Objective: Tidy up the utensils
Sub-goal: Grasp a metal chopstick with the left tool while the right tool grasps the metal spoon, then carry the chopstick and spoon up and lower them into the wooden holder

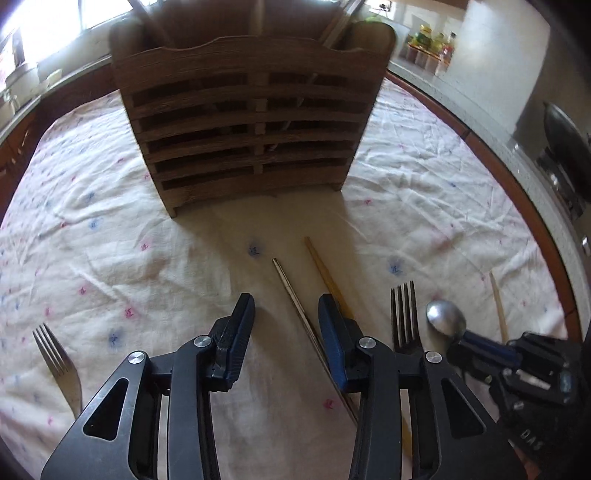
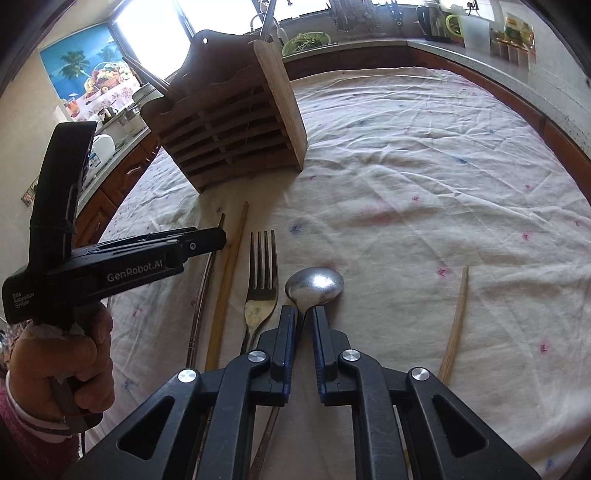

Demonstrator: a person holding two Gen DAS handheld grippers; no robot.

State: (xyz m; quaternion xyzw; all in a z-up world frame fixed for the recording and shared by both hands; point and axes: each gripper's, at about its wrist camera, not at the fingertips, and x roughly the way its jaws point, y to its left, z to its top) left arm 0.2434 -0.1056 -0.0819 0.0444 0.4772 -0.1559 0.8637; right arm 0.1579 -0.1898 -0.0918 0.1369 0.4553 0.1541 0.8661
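Note:
A slatted wooden utensil holder stands on the cloth ahead; it also shows in the right wrist view with utensil handles sticking out. My left gripper is open and empty, low over a metal chopstick and a wooden chopstick. My right gripper is shut on the neck of a metal spoon, also seen in the left wrist view. A fork lies just left of the spoon. Another fork lies at the left.
A white cloth with small pink and blue marks covers the round table. A lone wooden chopstick lies to the right of the spoon. Kitchen counters with jars and a kettle ring the table.

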